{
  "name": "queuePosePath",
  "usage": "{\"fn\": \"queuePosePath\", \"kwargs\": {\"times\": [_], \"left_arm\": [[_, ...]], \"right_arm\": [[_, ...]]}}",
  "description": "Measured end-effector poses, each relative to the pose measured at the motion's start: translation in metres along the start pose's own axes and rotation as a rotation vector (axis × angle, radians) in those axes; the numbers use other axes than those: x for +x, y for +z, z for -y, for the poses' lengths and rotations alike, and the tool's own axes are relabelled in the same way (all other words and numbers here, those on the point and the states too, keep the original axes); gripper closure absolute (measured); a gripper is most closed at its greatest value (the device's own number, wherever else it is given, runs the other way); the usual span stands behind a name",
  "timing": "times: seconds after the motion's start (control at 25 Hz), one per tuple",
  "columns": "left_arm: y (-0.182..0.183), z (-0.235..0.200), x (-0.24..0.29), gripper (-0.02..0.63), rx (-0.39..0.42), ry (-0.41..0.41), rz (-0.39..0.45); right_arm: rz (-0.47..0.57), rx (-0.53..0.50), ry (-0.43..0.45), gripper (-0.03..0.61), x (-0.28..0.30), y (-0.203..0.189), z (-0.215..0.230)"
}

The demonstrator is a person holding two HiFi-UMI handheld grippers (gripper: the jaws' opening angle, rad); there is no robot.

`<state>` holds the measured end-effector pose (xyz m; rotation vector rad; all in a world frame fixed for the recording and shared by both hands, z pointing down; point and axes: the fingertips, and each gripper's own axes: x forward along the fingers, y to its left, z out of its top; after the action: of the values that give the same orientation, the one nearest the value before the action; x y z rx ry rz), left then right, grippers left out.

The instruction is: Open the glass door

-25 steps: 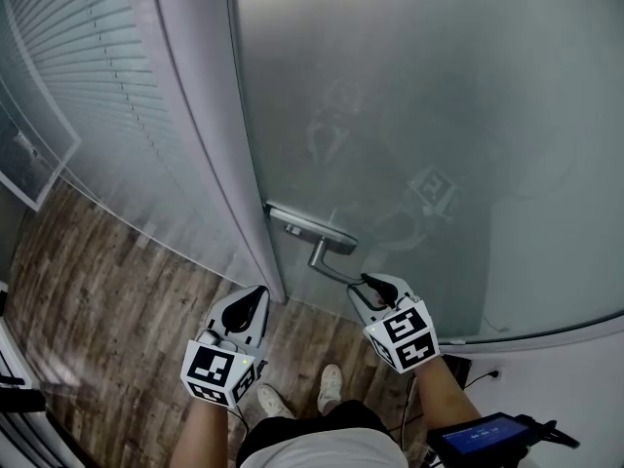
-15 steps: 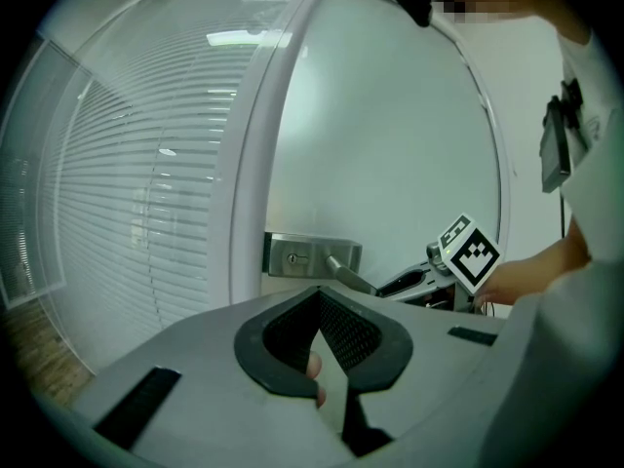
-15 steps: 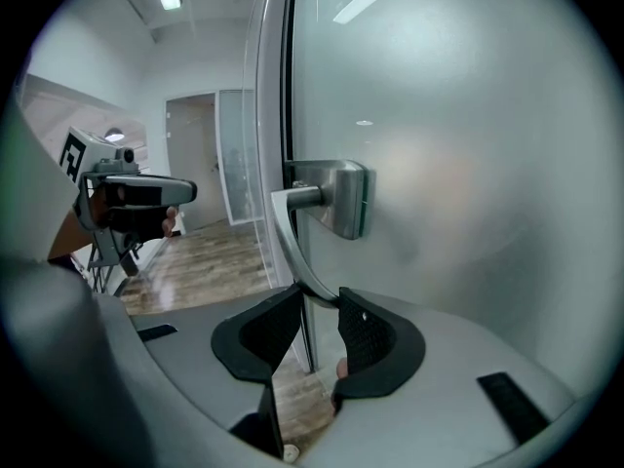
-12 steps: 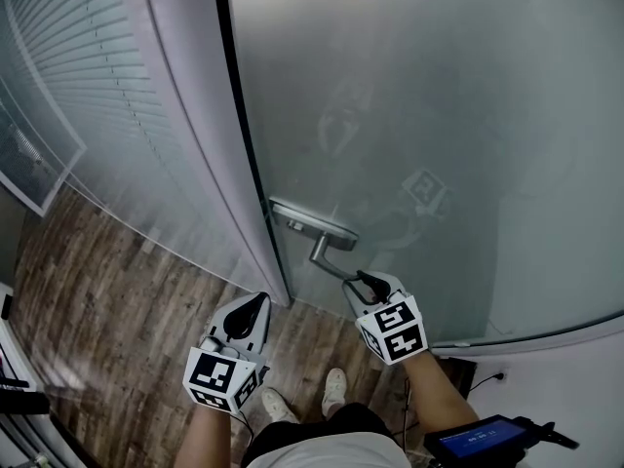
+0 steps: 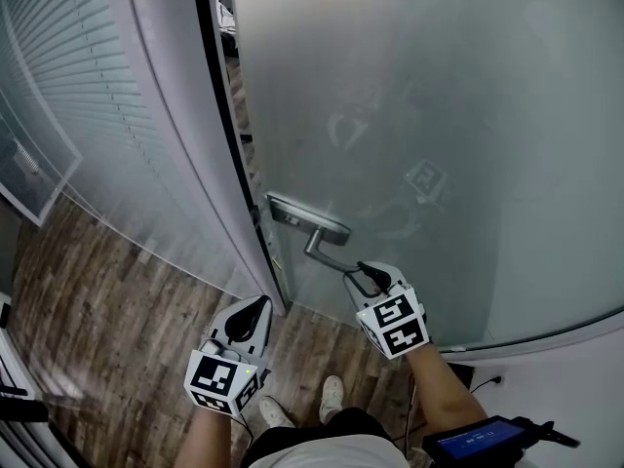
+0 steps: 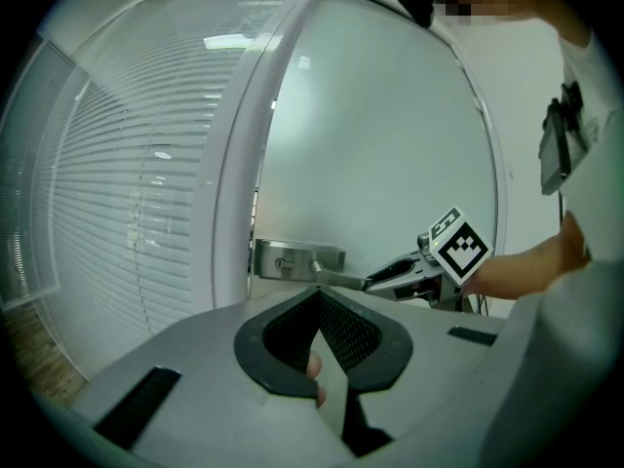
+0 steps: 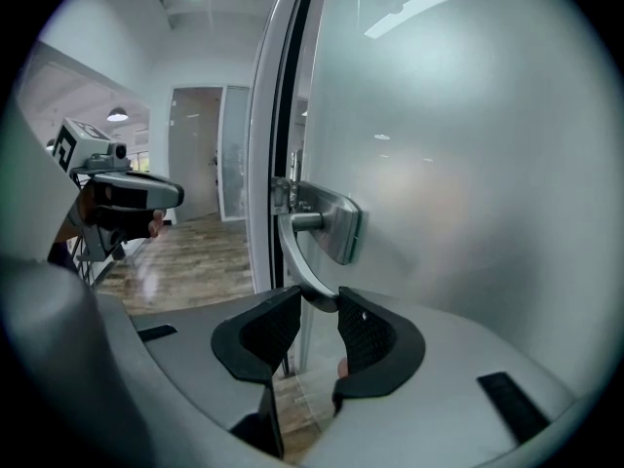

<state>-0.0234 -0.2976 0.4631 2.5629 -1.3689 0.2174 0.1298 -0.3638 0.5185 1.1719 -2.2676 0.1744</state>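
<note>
- Far left — a glass partition point(image 5: 68, 115) with slatted blinds behind it rises from the wood-plank floor point(image 5: 97, 291).
- The left tool point(image 5: 260, 303) hangs low, just beside the foot of the pale door frame point(image 5: 175, 144), and touches nothing. The left gripper view shows its two jaws closed tip to tip with nothing between them.
- A dark gap runs down between the frame and the glass door point(image 5: 419, 105), so the door stands ajar with its edge off the frame. Through that gap the right gripper view shows another room with a wood floor.
- The door is frosted. Near its left edge sits a metal plate point(image 5: 310, 222) with a keyhole. From the plate the lever handle point(image 5: 327, 256) slopes down to the right.
- The right tool point(image 5: 363, 275) is at the lever's free end. In the right gripper view its dark pads sit one on each side of the lever's tip, closed on it.
- Along the bottom, the person's pale shoes point(image 5: 331, 390) stand on the floor, and a small lit screen point(image 5: 478, 437) shows at the lower right.
</note>
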Motion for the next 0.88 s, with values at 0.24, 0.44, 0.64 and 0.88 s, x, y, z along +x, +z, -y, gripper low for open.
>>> {"fn": "queuePosePath", "kwargs": {"times": [0.24,0.44,0.64,0.88], "left_arm": [[0.004,0.003,0.000,0.615,0.006,0.000,0.009],[0.011,0.008,-0.001,0.615,0.012,0.007,0.015],[0.011,0.006,-0.004,0.615,0.010,0.018,0.021],[0.016,-0.001,0.002,0.615,-0.001,0.030,0.027]], "right_arm": [[0.014,-0.006,-0.024,0.460,0.003,0.006,0.015],[0.015,-0.008,-0.044,0.460,0.003,0.013,0.035],[0.014,-0.004,-0.064,0.460,0.010,0.014,0.050],[0.008,0.015,-0.088,0.460,0.025,0.021,0.075]]}}
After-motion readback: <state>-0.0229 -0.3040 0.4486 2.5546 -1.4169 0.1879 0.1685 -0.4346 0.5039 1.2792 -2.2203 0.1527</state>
